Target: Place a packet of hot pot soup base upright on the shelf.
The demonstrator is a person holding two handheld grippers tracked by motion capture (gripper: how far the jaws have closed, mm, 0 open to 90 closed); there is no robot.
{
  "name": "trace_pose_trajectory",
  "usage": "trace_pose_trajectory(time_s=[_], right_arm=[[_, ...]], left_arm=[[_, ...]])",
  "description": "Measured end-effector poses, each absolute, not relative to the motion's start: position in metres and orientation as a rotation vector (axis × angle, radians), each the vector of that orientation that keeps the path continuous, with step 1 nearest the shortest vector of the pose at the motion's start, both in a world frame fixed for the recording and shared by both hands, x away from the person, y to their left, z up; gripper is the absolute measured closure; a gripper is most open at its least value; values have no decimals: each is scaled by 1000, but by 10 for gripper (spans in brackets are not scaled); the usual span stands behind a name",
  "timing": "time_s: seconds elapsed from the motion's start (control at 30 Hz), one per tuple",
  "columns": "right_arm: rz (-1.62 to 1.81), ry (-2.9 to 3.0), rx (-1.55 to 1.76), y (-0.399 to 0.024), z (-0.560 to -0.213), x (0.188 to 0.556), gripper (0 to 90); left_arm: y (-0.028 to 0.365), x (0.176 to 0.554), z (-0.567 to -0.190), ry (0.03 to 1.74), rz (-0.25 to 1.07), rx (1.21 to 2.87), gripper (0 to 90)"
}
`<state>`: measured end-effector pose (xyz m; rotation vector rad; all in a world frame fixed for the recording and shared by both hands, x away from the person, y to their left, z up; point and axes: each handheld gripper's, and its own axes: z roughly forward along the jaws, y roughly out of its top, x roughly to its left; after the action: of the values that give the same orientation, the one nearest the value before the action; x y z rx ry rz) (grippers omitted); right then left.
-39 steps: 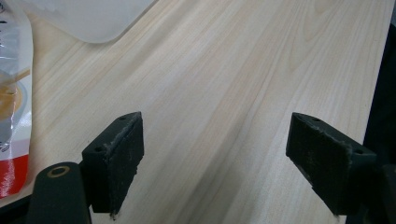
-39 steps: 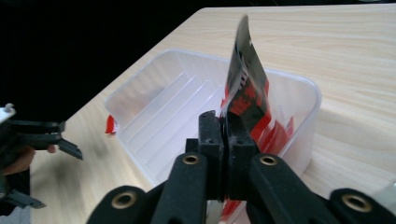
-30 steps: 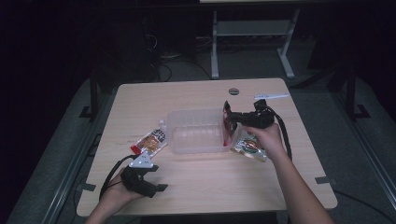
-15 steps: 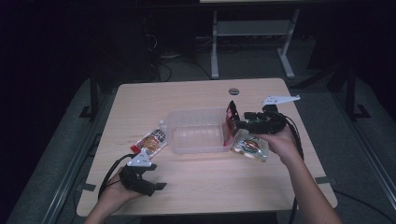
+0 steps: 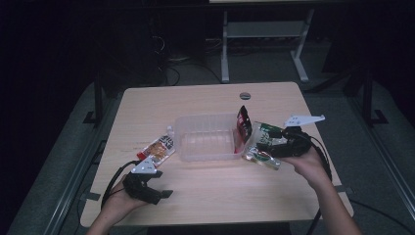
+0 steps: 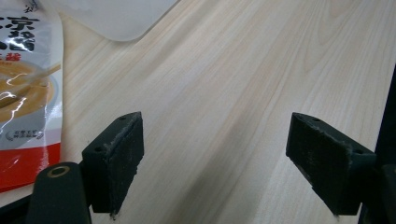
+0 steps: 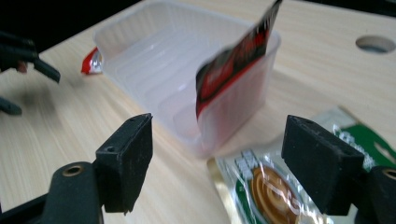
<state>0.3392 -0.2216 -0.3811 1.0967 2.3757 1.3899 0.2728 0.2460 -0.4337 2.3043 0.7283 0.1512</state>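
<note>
The right gripper (image 7: pixel 217 163) is standing wide open with nothing between its pads; its jaws have just been opening. Just before it the green packet (image 5: pixel 262 147) is lying flat on the table (image 5: pixel 205 98). The red packet (image 7: pixel 233 65) is leaning upright against the near wall of the clear tray (image 5: pixel 203 137), just beside the green one. The left gripper (image 6: pixel 219 163) is also standing wide open and empty over bare wood, near the orange packet (image 5: pixel 157 148) beside the tray's other end.
</note>
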Motion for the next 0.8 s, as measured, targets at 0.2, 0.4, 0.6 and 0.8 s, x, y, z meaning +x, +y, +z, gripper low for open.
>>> trace_pose_trajectory(time_s=[0.2,0.4,0.6,0.8], right_arm=[[1360,2397,1130,-231,-393,326,243],[1336,2410,1166,-238,-406,319,247],[1282,2432,1189,-238,-416,324,270],[1237,2427,1224,-244,-423,328,345]], left_arm=[[249,273,-434,739,152,2299,189],[252,275,-434,729,169,2311,190],[255,277,-435,745,174,2308,191],[257,279,-436,756,177,2304,191]])
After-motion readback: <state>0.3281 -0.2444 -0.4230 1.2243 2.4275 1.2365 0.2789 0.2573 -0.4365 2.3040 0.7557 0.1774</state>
